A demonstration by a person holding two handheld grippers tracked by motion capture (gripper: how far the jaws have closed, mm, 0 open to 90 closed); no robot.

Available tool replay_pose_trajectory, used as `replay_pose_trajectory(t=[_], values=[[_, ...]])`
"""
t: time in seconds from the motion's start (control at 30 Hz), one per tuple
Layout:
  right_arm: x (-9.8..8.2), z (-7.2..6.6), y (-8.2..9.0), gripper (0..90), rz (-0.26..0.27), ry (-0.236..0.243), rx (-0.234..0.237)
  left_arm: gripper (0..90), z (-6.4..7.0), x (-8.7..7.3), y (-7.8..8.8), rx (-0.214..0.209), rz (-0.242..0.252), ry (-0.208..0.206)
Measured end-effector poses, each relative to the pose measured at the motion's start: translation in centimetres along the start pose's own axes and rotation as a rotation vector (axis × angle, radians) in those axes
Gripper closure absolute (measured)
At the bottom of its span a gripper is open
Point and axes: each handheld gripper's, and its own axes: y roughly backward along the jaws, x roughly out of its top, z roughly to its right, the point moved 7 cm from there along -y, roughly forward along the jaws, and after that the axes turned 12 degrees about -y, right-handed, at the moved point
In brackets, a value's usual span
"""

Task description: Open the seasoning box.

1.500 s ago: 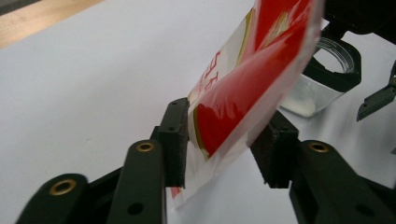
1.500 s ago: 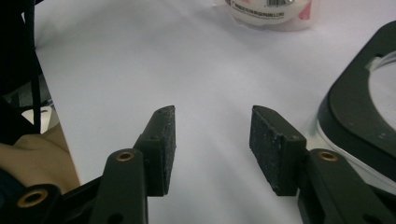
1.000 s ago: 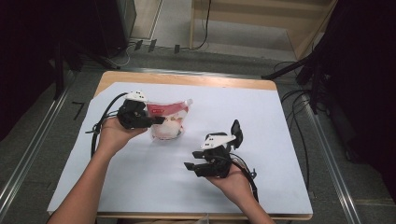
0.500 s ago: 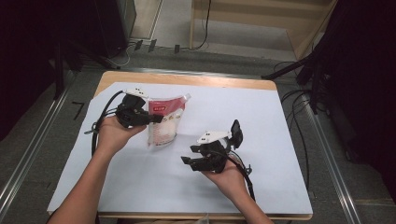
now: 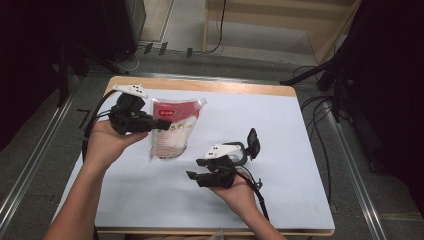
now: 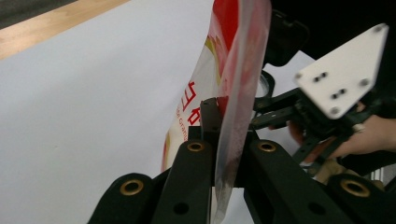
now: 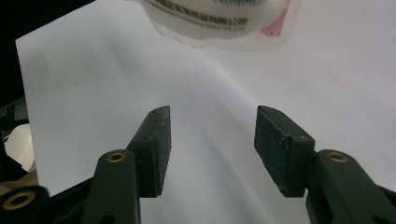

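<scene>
A red and white spouted pouch (image 5: pixel 172 132) hangs upright above the white sheet, its spout corner at the upper right. My left gripper (image 5: pixel 162 125) is shut on the pouch's upper left edge; in the left gripper view the jaws (image 6: pixel 219 121) pinch the thin sealed edge of the pouch (image 6: pixel 233 56). My right gripper (image 5: pixel 195 175) hovers low over the sheet, to the right of and nearer than the pouch, open with nothing between its pads (image 7: pixel 210 135). The pouch's white bottom edge (image 7: pixel 219 18) hangs just ahead of it.
The white sheet (image 5: pixel 300 130) covers a wooden table top with metal rails along both sides. Cables trail from both grippers. In the left gripper view, the right gripper's grey plate (image 6: pixel 341 70) lies beyond the pouch. Dark equipment stands around the table.
My left gripper has risen with the pouch, which went from lying slumped on the sheet to hanging upright. The right gripper has barely shifted.
</scene>
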Motion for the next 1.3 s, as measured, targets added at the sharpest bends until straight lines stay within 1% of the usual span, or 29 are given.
replay_pose_trajectory(t=[0.07, 0.13, 0.2, 0.23, 0.3, 0.33, 0.4, 0.5, 0.53, 0.57, 0.63, 0.67, 0.7, 0.77, 0.9, 0.93, 0.97, 1.0, 1.03, 1.07, 1.1, 1.13, 1.2, 1.23, 1.27, 1.3], values=[[-0.2, -0.1, -0.4, 47.2, -0.012, -0.001, 0.003, 90.0, 0.4, 0.2, 0.2, -0.016, 0.002, 0.002], [-0.3, -0.4, -0.8, 46.7, -0.017, 0.016, 0.012, 90.0, 0.9, 0.4, 0.4, -0.029, 0.003, 0.011], [-0.4, -0.6, -1.2, 45.1, -0.025, 0.028, 0.01, 90.0, 1.2, 0.5, 0.5, -0.041, 0.005, 0.004], [-0.5, -0.6, -1.4, 45.1, -0.031, 0.025, 0.004, 90.0, 1.3, 0.6, 0.5, -0.047, 0.0, 0.013], [-0.5, -0.6, -1.6, 45.7, -0.036, 0.026, 0.001, 90.0, 1.4, 0.6, 0.5, -0.053, -0.002, 0.015], [-0.6, -0.5, -2.0, 46.3, -0.044, 0.028, -0.003, 90.0, 1.8, 0.7, 0.5, -0.06, -0.003, 0.012], [-0.7, -0.4, -2.1, 46.7, -0.043, 0.027, -0.009, 90.0, 2.1, 0.7, 0.4, -0.073, -0.006, 0.014], [-0.5, -0.4, -2.2, 46.9, -0.022, 0.029, -0.015, 90.0, 2.5, 0.8, 0.4, -0.084, -0.009, 0.013], [-0.4, -0.4, -2.2, 46.9, -0.014, 0.026, -0.022, 90.0, 2.8, 1.0, 0.5, -0.1, -0.006, 0.015], [-0.4, -0.4, -2.2, 47.0, -0.007, 0.026, -0.024, 90.0, 3.0, 1.1, 0.5, -0.105, -0.003, 0.015], [-0.3, -0.4, -2.1, 47.2, -0.003, 0.025, -0.027, 90.0, 3.3, 1.3, 0.6, -0.112, 0.002, 0.016], [-0.2, -0.2, -2.0, 48.1, 0.019, 0.022, -0.04, 90.0, 3.6, 1.5, 0.8, -0.136, 0.01, 0.028], [-0.2, -0.2, -2.0, 48.3, 0.028, 0.016, -0.043, 90.0, 3.7, 1.6, 0.9, -0.152, 0.012, 0.035], [-0.1, -0.1, -1.9, 48.9, 0.053, 0.018, -0.057, 89.9, 4.1, 1.7, 0.9, -0.184, 0.02, 0.061], [0.1, 0.0, -1.7, 49.5, 0.098, 0.018, -0.057, 89.8, 4.3, 1.7, 0.4, -0.239, 0.023, 0.118], [0.1, -0.1, -1.6, 49.9, 0.1, 0.026, -0.053, 89.8, 4.3, 1.6, 0.3, -0.245, 0.024, 0.132], [0.1, -0.3, -1.6, 50.1, 0.102, 0.047, -0.048, 89.7, 4.1, 1.6, 0.1, -0.24, 0.022, 0.14], [0.0, -0.7, -1.6, 51.1, 0.104, 0.059, -0.023, 89.5, 4.0, 1.4, -0.2, -0.241, 0.013, 0.139], [0.1, -1.1, -1.5, 55.8, 0.118, 0.068, -0.007, 89.0, 3.8, 1.3, -0.5, -0.243, 0.014, 0.154], [0.0, -1.4, -1.6, 55.6, 0.102, 0.105, -0.038, 89.0, 3.8, 1.2, -0.6, -0.251, 0.013, 0.159], [-0.1, -1.6, -1.6, 55.4, 0.102, 0.133, -0.047, 89.1, 3.7, 1.1, -0.8, -0.254, 0.016, 0.165], [-0.2, -1.9, -1.6, 55.3, 0.098, 0.165, -0.047, 89.1, 3.7, 1.1, -0.9, -0.254, 0.017, 0.174], [-0.3, -2.4, -1.7, 55.5, 0.091, 0.186, -0.053, 88.5, 3.6, 1.2, -1.1, -0.266, 0.025, 0.18], [-0.4, -2.7, -1.8, 54.8, 0.09, 0.191, -0.041, 88.0, 3.6, 1.2, -1.1, -0.277, 0.033, 0.185], [-0.4, -3.0, -1.7, 54.3, 0.087, 0.197, -0.034, 87.9, 3.6, 1.3, -1.2, -0.274, 0.039, 0.175], [-0.3, -3.3, -1.7, 53.9, 0.083, 0.202, -0.017, 87.9, 3.7, 1.4, -1.2, -0.266, 0.051, 0.178]])
